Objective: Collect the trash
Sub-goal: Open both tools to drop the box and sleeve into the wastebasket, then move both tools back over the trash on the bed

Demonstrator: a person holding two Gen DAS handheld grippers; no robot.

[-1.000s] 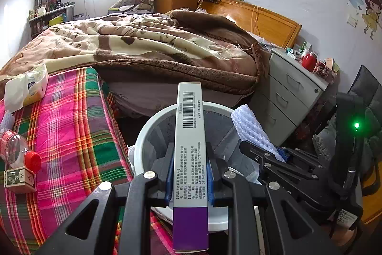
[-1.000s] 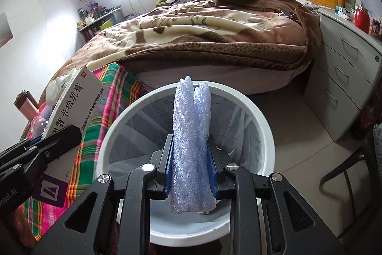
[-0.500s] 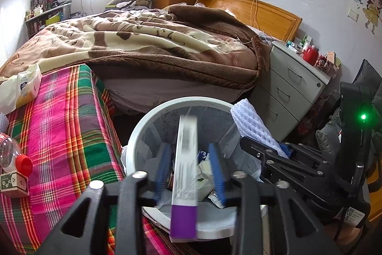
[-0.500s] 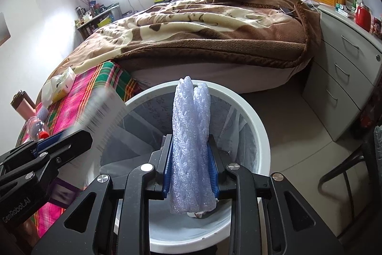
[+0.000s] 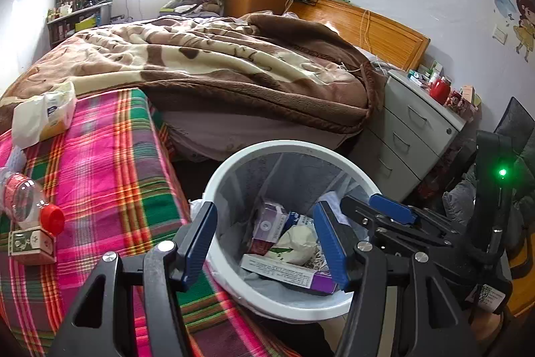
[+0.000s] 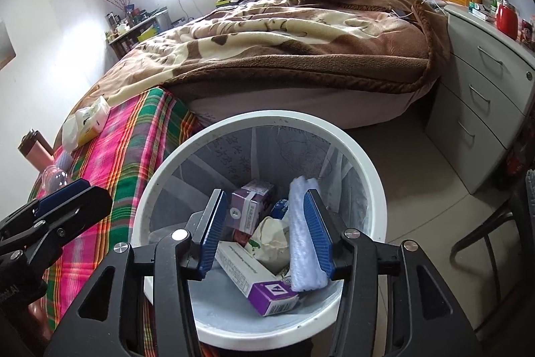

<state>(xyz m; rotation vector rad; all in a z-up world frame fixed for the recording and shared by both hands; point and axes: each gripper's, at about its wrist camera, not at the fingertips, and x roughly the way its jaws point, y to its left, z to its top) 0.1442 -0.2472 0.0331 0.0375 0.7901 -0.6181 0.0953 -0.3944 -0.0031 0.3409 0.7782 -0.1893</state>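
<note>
A white trash bin (image 5: 234, 163) (image 6: 367, 163) stands beside the plaid-covered table. My left gripper (image 5: 265, 243) is open and empty above the bin. The long white-and-purple box (image 5: 291, 273) (image 6: 257, 280) lies inside on other trash. My right gripper (image 6: 267, 230) is open over the bin; the white foam wrap (image 6: 302, 236) leans against its right pad, unclamped. The right gripper also shows at the right of the left wrist view (image 5: 384, 213).
On the plaid cloth (image 5: 110, 176) lie a clear bottle with a red cap (image 5: 30, 206), a small carton (image 5: 30, 245) and a tissue pack (image 5: 46, 112). A bed (image 5: 217, 69) is behind, grey drawers (image 5: 414, 136) at right.
My left gripper opened and the long box dropped into the bin. My right gripper opened, and the foam wrap is loose against one pad.
</note>
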